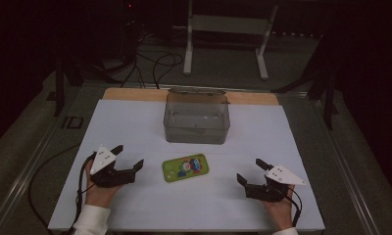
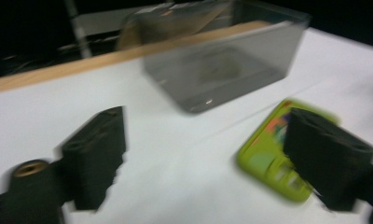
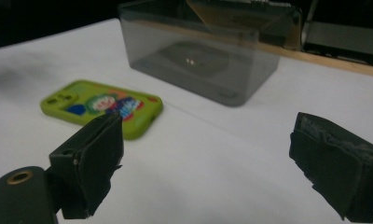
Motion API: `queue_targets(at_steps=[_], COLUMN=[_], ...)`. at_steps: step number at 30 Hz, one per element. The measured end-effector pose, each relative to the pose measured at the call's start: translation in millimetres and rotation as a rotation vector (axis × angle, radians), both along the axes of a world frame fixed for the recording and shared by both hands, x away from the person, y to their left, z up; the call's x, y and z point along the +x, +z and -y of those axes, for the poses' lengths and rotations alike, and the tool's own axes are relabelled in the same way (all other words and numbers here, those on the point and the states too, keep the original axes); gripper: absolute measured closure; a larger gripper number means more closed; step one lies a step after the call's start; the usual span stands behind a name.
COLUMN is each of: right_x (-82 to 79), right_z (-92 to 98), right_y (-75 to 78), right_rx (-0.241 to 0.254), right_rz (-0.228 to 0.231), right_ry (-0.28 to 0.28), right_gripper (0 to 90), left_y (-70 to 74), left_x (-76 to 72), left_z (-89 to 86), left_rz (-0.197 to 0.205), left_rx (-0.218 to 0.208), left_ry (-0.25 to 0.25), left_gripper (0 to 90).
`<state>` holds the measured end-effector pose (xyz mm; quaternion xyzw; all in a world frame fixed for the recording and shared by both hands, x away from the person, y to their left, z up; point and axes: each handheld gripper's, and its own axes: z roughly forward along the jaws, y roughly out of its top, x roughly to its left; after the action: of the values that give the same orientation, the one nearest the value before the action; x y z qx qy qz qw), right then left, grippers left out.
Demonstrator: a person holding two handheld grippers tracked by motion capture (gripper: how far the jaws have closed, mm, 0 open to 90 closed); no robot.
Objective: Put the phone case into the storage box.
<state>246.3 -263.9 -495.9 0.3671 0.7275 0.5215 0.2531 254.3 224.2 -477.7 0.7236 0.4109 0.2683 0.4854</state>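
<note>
A lime-green phone (image 1: 185,167), its back printed with a colourful cartoon, lies flat on the white sheet (image 1: 130,127) near the front middle. Left of it my left gripper (image 1: 129,155) is open, a short gap away, with nothing between the jaws. In the left gripper view the phone (image 2: 264,154) lies partly behind the right-hand jaw of that gripper (image 2: 205,121). To the right of the phone, my right gripper (image 1: 249,170) is open and empty. In the right gripper view the phone (image 3: 100,105) lies beyond the left-hand jaw of that gripper (image 3: 208,123).
A clear, lidless plastic box (image 1: 197,117) stands behind the phone at the middle back and looks empty. The wooden table edge (image 1: 135,94) runs behind it. Beyond are a white metal stand (image 1: 223,29) and cables (image 1: 155,63) on the floor.
</note>
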Motion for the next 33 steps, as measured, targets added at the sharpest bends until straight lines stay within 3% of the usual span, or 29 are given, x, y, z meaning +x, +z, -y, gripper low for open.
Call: queue_targets(at_steps=[4,8,12,23,33], right_x=[2.1,1.3,0.3,-3.0,-2.9], right_z=[-6.6,-9.2,-5.9,-0.6,-0.4], right_y=[1.1,1.7,2.2,0.4,-1.4], right_rx=[0.003,0.001,0.001,-0.003,-0.003], right_rz=[0.012,0.022,0.03,0.03,0.024], right_ry=[0.02,0.036,0.035,0.03,0.032], right_gripper=[9.8,9.8,9.7,9.7,9.7], left_y=[-2.8,-5.9,-8.7,-13.7,-2.2], left_x=[-15.1,-26.7,-33.2,-34.6,-23.3], left_z=[-11.6,-19.0,-19.4,-17.0,-9.7], left_rz=[-0.003,0.022,0.024,0.035,0.028], left_rx=[0.018,0.018,0.039,0.04,0.038], left_ry=[0.021,0.03,0.005,-0.031,-0.102], left_gripper=[0.3,0.0,0.0,0.0,0.0])
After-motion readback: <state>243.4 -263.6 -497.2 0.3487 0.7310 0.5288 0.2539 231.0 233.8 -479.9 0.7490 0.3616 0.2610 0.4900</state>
